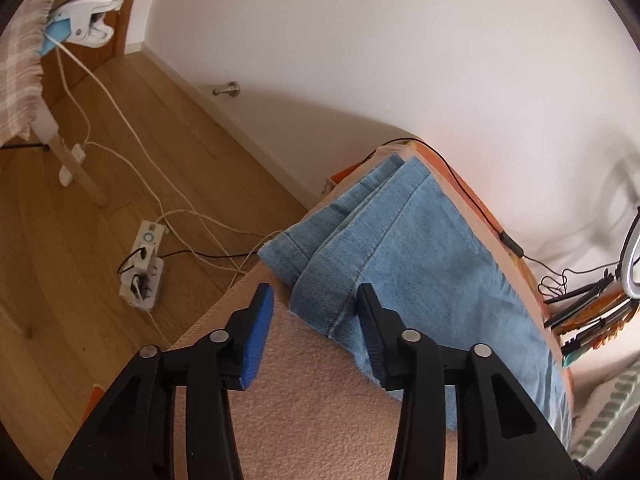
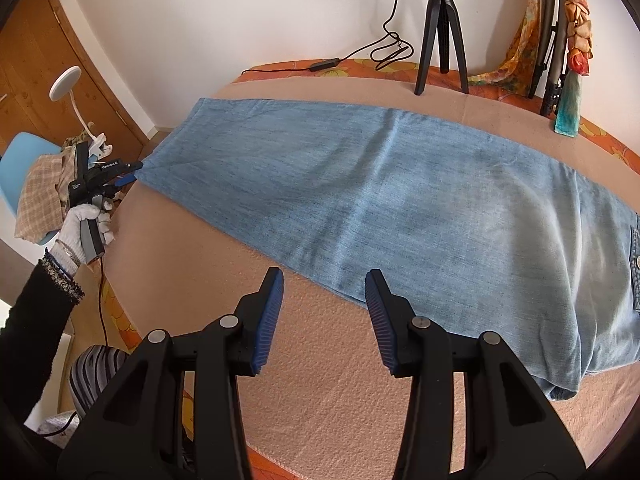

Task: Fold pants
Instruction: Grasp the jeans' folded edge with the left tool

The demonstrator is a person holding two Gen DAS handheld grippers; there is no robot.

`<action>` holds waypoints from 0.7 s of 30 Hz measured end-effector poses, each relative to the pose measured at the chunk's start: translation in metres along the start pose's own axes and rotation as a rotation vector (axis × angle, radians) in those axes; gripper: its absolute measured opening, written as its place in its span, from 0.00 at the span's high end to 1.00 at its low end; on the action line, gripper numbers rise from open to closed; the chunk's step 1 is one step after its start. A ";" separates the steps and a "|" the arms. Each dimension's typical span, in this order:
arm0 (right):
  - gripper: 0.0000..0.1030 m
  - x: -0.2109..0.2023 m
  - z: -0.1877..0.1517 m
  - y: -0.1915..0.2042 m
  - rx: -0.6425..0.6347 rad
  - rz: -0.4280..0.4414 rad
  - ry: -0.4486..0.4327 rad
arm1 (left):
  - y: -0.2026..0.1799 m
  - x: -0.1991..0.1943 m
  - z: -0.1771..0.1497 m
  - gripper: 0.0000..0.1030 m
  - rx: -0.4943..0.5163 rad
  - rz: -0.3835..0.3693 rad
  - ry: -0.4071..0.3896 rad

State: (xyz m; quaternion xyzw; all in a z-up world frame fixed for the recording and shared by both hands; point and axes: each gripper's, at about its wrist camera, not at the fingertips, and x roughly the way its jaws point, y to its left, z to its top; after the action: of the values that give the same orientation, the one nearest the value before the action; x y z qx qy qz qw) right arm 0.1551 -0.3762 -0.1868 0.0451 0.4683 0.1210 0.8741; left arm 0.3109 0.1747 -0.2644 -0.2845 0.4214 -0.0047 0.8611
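Jeans [image 2: 400, 200] lie flat across the worktop [image 2: 340, 380], legs stacked for folding; left tool [image 1: 316, 300] and right tool [image 2: 324, 284] hover wide apart at the near edge.

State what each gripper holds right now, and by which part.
Nothing is held. The left gripper is open at the hem end of the jeans; the right gripper is open by their near edge.

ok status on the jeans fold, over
Left hand-held gripper open at hem end, right hand-held gripper open at near edge. Light blue denim pants flat, legs stacked. Black tripod behind, clear.
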 end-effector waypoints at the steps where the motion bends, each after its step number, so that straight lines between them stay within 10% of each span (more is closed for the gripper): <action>1: 0.56 0.001 0.001 0.002 -0.003 0.002 0.001 | 0.004 0.000 0.002 0.48 -0.024 0.010 0.003; 10: 0.56 0.014 0.009 0.015 -0.015 0.016 0.011 | 0.038 0.018 0.017 0.47 -0.290 -0.227 0.042; 21: 0.56 0.028 0.015 0.022 -0.014 0.030 0.031 | -0.001 0.012 0.009 0.47 -0.112 -0.242 -0.002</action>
State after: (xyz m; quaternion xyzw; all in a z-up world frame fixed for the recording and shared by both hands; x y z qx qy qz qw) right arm 0.1789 -0.3471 -0.1966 0.0442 0.4801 0.1378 0.8652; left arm 0.3256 0.1754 -0.2677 -0.3808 0.3828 -0.0849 0.8374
